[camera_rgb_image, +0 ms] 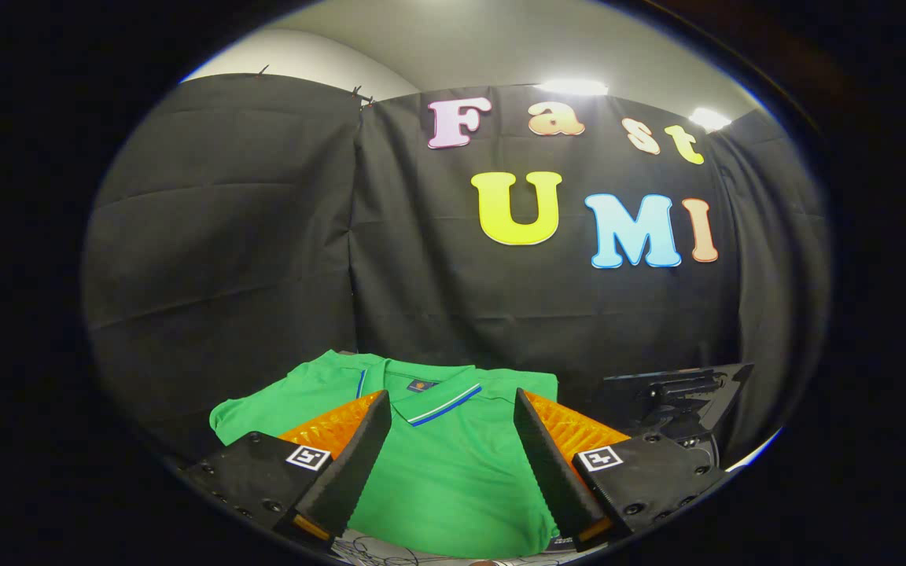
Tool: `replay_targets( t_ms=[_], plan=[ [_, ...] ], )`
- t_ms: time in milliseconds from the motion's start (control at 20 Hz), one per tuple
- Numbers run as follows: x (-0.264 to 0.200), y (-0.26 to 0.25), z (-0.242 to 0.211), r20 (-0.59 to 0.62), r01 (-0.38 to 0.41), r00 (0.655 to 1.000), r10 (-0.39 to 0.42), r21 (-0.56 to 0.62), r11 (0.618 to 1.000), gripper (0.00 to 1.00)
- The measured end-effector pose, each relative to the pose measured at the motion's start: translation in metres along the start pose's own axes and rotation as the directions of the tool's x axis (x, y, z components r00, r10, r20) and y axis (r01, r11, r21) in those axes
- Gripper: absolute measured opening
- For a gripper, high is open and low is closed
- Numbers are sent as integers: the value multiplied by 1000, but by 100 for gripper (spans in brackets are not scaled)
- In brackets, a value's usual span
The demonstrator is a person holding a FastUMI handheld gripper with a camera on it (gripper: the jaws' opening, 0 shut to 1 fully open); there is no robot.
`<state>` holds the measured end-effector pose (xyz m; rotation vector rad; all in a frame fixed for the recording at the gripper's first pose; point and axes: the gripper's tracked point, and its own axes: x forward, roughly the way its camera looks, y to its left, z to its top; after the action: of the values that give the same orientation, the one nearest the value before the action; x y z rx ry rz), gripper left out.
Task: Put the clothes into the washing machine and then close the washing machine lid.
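Gripper view: the gripper sits low, and its two fingers are spread wide apart. They hold nothing. Each finger has a small square marker on its base.

Between the fingers lies a green shirt — a polo shirt. It is spread out flat with its front side up. It fills the gap between the fingers and reaches a little past both tips. The picture does not make clear if the fingers touch the cloth or hang just above it.

Just past the fingertips is the shirt's collar. The collar has a white and blue stripe along its edge. Next to it is a small dark badge on the shirt. One short sleeve sticks out to the left side, beyond the left finger.

To the right, past the right finger, stands a dark box-like thing with a flat top — what it is cannot be told from here.

Behind it all hangs the black cloth wall of the booth. Above the wall, two bright lights shine on a pale ceiling.
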<state>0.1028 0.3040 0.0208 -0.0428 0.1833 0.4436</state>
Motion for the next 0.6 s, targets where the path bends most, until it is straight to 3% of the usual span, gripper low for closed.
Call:
replay_targets(
  t_ms=[600],
  plan=[
    [43,57,-31,-156,-72,985,75,27,997,97]
  ],
)
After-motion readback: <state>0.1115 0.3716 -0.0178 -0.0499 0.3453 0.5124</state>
